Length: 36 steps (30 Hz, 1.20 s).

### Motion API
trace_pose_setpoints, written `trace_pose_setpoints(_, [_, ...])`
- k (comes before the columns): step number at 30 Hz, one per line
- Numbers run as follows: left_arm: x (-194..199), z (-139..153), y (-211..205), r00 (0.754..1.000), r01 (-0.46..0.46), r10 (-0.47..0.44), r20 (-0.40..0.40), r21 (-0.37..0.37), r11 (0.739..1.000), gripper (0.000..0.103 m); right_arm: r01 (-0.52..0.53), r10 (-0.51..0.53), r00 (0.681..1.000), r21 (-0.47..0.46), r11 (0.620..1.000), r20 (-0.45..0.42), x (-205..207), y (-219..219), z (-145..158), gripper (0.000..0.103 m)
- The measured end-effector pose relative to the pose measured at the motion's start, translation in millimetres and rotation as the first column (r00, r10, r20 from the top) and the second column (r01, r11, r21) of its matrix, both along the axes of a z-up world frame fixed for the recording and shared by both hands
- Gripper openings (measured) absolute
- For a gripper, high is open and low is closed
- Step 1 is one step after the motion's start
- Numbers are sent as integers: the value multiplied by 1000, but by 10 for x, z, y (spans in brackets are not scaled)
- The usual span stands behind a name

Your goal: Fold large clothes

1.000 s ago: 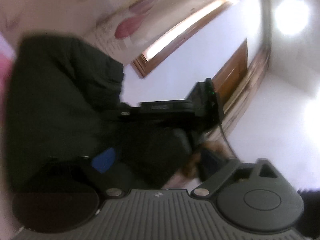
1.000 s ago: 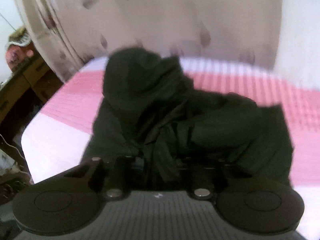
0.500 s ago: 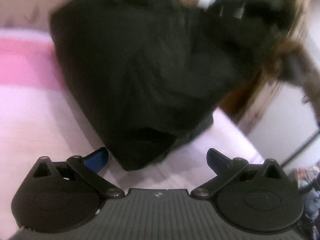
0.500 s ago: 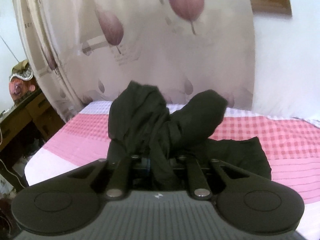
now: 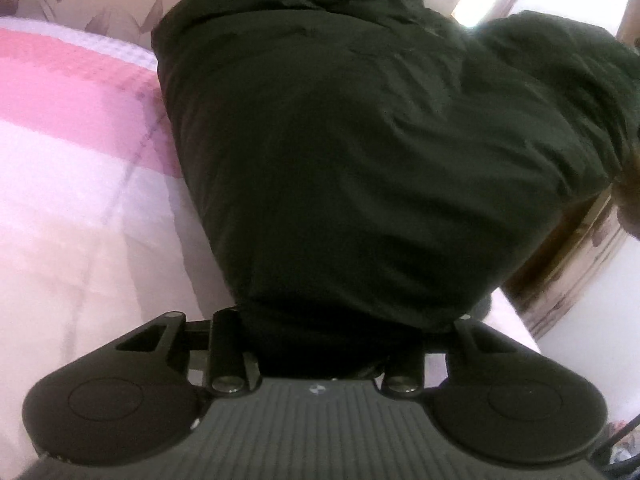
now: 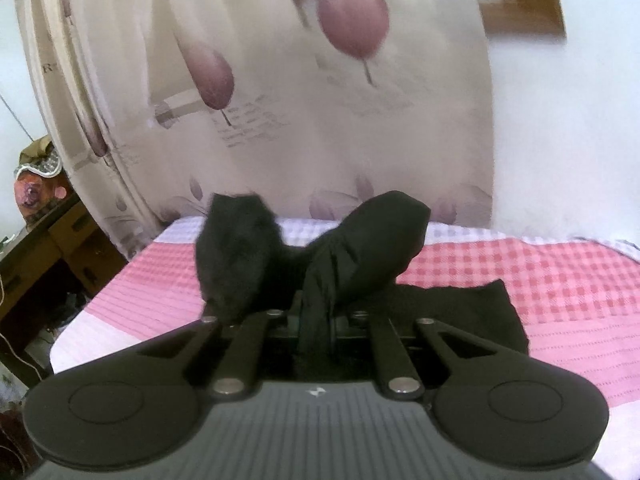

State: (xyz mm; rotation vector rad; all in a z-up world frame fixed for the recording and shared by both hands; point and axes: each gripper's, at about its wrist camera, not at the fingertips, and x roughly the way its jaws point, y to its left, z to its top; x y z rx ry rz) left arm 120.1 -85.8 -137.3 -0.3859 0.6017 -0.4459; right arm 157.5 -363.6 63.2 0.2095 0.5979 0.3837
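Observation:
A large black garment (image 5: pixel 360 152) fills most of the left wrist view, hanging over a pink and white checked bed cover (image 5: pixel 68 128). My left gripper (image 5: pixel 320 344) is shut on the garment's lower edge; cloth hides its fingertips. In the right wrist view my right gripper (image 6: pixel 316 320) is shut on a bunched fold of the same black garment (image 6: pixel 360 248), which rises in two humps above the jaws. A flat part of it (image 6: pixel 460 312) lies on the bed cover (image 6: pixel 560 280).
A cream curtain with purple tulips (image 6: pixel 280 80) hangs behind the bed. A wooden desk with clutter (image 6: pixel 44 240) stands left of the bed. A wooden window frame (image 6: pixel 520 4) is at upper right. A wooden door frame (image 5: pixel 560 248) shows at the right.
My left gripper was open half a second ago and has closed on the garment's edge. My right gripper kept its hold and lifted the cloth higher off the bed.

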Motion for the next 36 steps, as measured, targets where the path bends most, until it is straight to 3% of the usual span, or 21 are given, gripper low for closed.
trace_pose_setpoints(4, [3, 72, 78, 994, 25, -44, 105, 180, 983, 45, 6, -1, 997, 76, 997, -72, 13, -176, -181, 13])
trace_pose_setpoints(6, [37, 88, 64, 989, 59, -89, 116, 242, 968, 45, -8, 35, 989, 188, 982, -142, 64, -268, -293, 16])
trace_pose_setpoints(7, [34, 99, 43, 987, 66, -103, 127, 270, 961, 45, 11, 31, 985, 240, 971, -172, 87, -309, -333, 27])
trace_pose_setpoints(8, [23, 110, 13, 983, 71, -117, 141, 300, 951, 44, 21, 38, 979, 286, 958, -198, 115, -336, -358, 54])
trace_pose_setpoints(9, [18, 117, -11, 980, 75, -130, 152, 323, 943, 44, 19, 57, 973, 322, 947, -225, 149, -338, -367, 72])
trace_pose_setpoints(10, [6, 120, -39, 976, 78, -144, 165, 349, 934, 44, 16, 71, 968, 342, 939, -242, 170, -320, -359, 97])
trace_pose_setpoints(14, [-38, 116, -94, 969, 90, -171, 180, 389, 917, 44, 4, 90, 957, 324, 946, -275, 225, -100, -207, 101])
trace_pose_setpoints(16, [-60, 78, -117, 967, 92, -177, 183, 399, 912, 44, -16, 84, 949, 219, 976, -303, 294, 119, -119, 103])
trace_pose_setpoints(19, [-67, 61, -143, 966, 95, -183, 181, 409, 907, 47, -65, 63, 942, 5, 998, -330, 425, 518, -155, 102])
trace_pose_setpoints(20, [-65, 57, -146, 967, 94, -181, 179, 411, 907, 51, -103, 74, 949, -80, 991, -307, 436, 666, -198, 85])
trace_pose_setpoints(22, [-61, 63, -126, 972, 96, -170, 161, 389, 916, 59, -185, 115, 958, -261, 947, -264, 429, 953, -317, 35])
trace_pose_setpoints(24, [-48, 83, -90, 980, 76, -139, 145, 371, 925, 74, -209, 136, 966, -354, 911, -221, 374, 1091, -348, 31])
trace_pose_setpoints(26, [-32, 94, -64, 984, 49, -106, 140, 361, 931, 88, -221, 172, 972, -367, 903, -163, 254, 1087, -225, 25])
trace_pose_setpoints(29, [-10, 96, -34, 985, 22, -81, 152, 357, 934, 99, -166, 164, 986, -361, 918, -36, 59, 875, 49, 21])
trace_pose_setpoints(33, [-16, 107, -68, 982, 28, -94, 161, 374, 927, 103, -52, 60, 998, -290, 956, 18, -49, 336, 136, 21])
trace_pose_setpoints(36, [-34, 106, -122, 978, 36, -116, 172, 407, 913, 103, 41, -43, 999, -195, 980, -3, -46, -143, -46, 21])
